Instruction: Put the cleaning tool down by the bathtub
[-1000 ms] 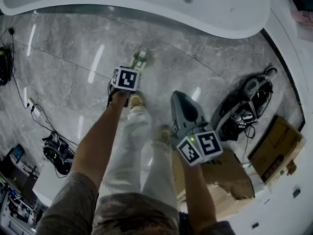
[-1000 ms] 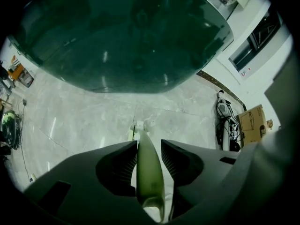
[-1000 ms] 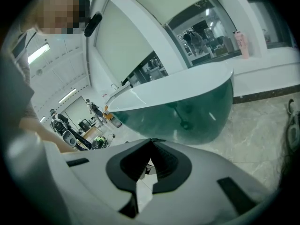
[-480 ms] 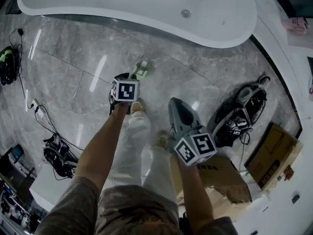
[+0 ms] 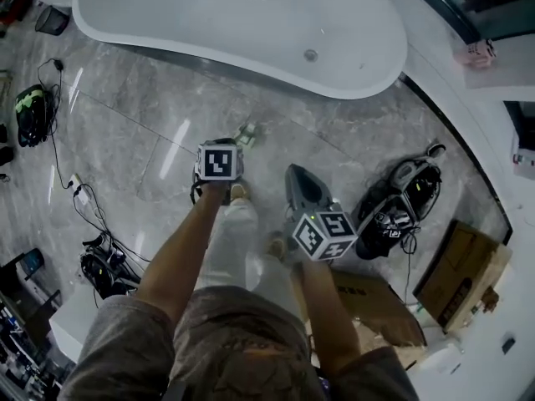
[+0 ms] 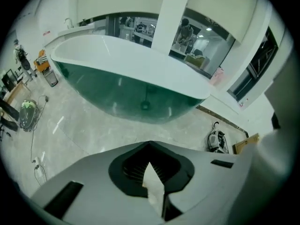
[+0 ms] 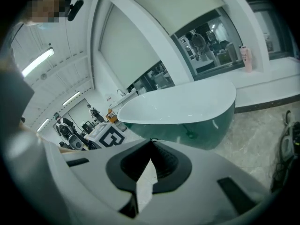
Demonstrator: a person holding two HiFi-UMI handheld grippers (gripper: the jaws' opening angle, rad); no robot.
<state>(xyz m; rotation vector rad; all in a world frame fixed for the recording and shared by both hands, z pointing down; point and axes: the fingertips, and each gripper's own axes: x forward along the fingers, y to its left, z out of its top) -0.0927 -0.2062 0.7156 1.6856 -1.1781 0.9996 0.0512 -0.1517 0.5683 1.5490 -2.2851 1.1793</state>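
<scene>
The cleaning tool (image 5: 247, 132), a small pale-green and white thing, is seen lying on the grey marble floor (image 5: 142, 115), near the white bathtub's (image 5: 251, 23) side and apart from both grippers; its finer details are too small to be made out. The left gripper (image 6: 150, 144) is held in the air nearest to it and is pointed toward the tub. Its jaws are brought together at the tip, and nothing is clamped between them. The right gripper (image 7: 151, 143) is held beside it, further to the right, with its jaws likewise pressed together and empty, and the tub is seen ahead of it too. The person's shoes (image 5: 238, 192) are planted on the floor between the grippers. A black and grey machine (image 5: 393, 207) with cables is set on the floor to the right, with a cardboard box (image 5: 460, 266) beyond it. More cables (image 5: 71, 182) are strewn along the left.
</scene>
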